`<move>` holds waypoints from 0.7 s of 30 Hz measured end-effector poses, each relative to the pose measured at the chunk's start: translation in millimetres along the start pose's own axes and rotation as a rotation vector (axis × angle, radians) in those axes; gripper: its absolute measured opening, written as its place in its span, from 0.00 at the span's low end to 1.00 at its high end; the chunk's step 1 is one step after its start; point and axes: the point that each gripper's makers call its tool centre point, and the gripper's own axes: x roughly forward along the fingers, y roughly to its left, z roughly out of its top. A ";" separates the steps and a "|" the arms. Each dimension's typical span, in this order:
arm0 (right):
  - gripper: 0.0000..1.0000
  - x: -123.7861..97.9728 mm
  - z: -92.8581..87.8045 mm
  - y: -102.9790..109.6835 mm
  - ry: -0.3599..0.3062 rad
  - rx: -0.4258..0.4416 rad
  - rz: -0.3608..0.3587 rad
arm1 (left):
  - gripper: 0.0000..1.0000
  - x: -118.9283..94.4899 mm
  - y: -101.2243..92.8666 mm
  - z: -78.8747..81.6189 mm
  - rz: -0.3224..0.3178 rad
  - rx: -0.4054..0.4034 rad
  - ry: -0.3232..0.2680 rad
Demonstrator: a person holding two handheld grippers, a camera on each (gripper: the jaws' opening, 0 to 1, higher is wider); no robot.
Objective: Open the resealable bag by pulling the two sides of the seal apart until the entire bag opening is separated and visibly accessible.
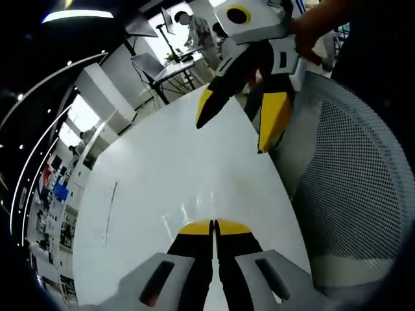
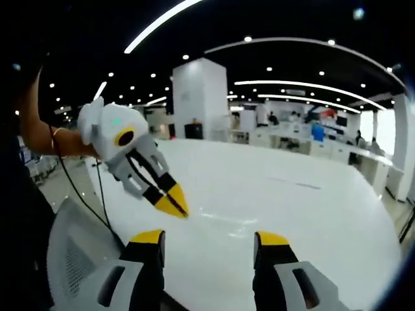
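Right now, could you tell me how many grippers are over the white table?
2. The left gripper has its fingers shut at the near edge of the table, on a faint clear sheet. The right gripper hangs open just beside it.

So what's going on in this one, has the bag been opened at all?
A person holds a gripper in each hand over a white table. The left gripper is shut, its yellow tips pressed down at a faint, clear film on the table, probably the bag, though it is hard to make out. The right gripper hangs open just short of that spot. Whether the seal has parted cannot be told. A mesh chair stands at the table's edge.
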 end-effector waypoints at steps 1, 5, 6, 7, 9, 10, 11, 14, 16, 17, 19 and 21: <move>0.51 3.5 0.9 4.1 -0.001 -0.004 0.010 | 0.00 -0.8 -2.5 1.3 -0.005 0.008 0.001; 0.48 9.8 2.8 12.5 -0.010 0.002 0.042 | 0.00 -4.6 -11.7 7.8 -0.029 0.006 -0.018; 0.48 11.4 2.1 15.2 -0.005 -0.004 0.051 | 0.00 -6.6 -14.0 10.3 -0.036 0.009 -0.024; 0.48 12.1 1.2 17.2 0.000 -0.009 0.060 | 0.00 -7.7 -15.4 12.0 -0.041 0.009 -0.028; 0.45 13.1 -0.8 22.2 0.008 -0.010 0.087 | 0.00 -10.0 -17.6 15.1 -0.047 0.024 -0.036; 0.43 13.7 -1.5 25.3 0.009 -0.009 0.100 | 0.00 -12.1 -18.0 17.0 -0.046 0.033 -0.037; 0.41 14.1 -2.5 26.9 0.013 -0.009 0.106 | 0.00 -13.5 -18.3 18.1 -0.048 0.032 -0.039; 0.37 15.2 -5.9 34.0 0.028 -0.023 0.127 | 0.00 -19.7 -20.7 23.9 -0.057 0.018 -0.061; 0.28 14.3 -8.6 40.8 0.042 -0.030 0.162 | 0.00 -22.2 -22.1 24.9 -0.061 0.016 -0.065; 0.22 14.2 -8.0 43.2 0.043 -0.034 0.167 | 0.00 -23.5 -23.4 25.1 -0.063 0.020 -0.064; 0.17 14.4 -7.6 44.5 0.043 -0.045 0.169 | 0.00 -24.9 -25.1 25.4 -0.073 0.016 -0.064; 0.17 15.2 -7.8 45.4 0.046 -0.049 0.173 | 0.00 -28.0 -27.6 28.2 -0.080 0.009 -0.076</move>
